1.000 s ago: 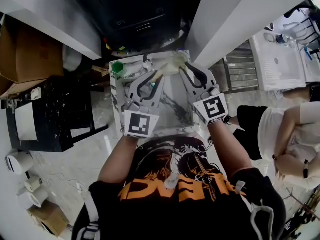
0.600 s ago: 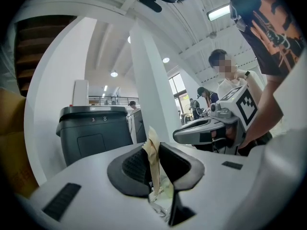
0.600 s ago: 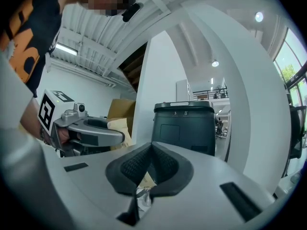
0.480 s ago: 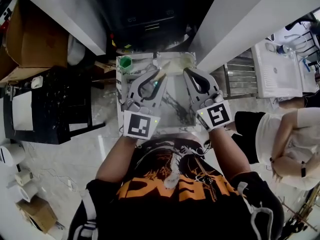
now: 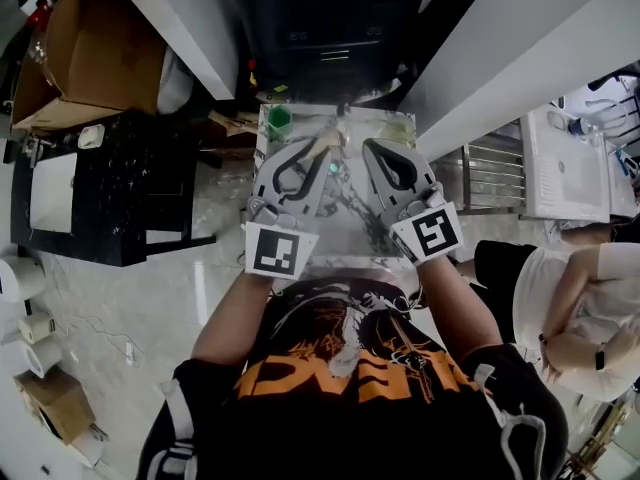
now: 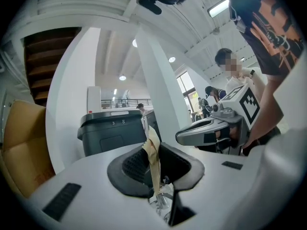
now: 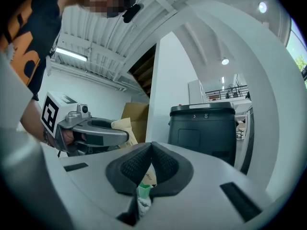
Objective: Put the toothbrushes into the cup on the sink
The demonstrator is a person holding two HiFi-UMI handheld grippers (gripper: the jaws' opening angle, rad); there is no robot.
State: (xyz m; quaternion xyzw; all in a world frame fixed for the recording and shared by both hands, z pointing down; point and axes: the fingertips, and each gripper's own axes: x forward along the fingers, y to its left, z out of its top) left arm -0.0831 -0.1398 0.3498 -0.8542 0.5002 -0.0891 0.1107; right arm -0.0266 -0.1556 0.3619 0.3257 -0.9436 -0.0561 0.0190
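Over the marbled sink (image 5: 345, 240) I hold both grippers side by side, tips pointing away from me. My left gripper (image 5: 325, 149) (image 6: 153, 153) is shut on a toothbrush in a tan paper wrapper (image 6: 152, 150); the wrapper sticks up between the pads and a clear part shows below them. A teal end (image 5: 333, 168) shows beside that gripper in the head view. My right gripper (image 5: 367, 148) (image 7: 150, 150) has its pads pressed together; a green and white bit (image 7: 143, 194) sits in the gap under them, and whether it is pinched is unclear. The green cup (image 5: 278, 118) stands at the sink's far left corner.
A black bin (image 7: 204, 128) stands beyond the sink, between white walls. A cardboard box (image 5: 90, 48) and a black stand (image 5: 110, 208) are on the left. A person (image 5: 570, 278) sits at the right. Paper rolls (image 5: 30, 318) lie on the floor.
The right gripper's jaws have closed. Both grippers have stayed over the sink while the head view has shifted a little.
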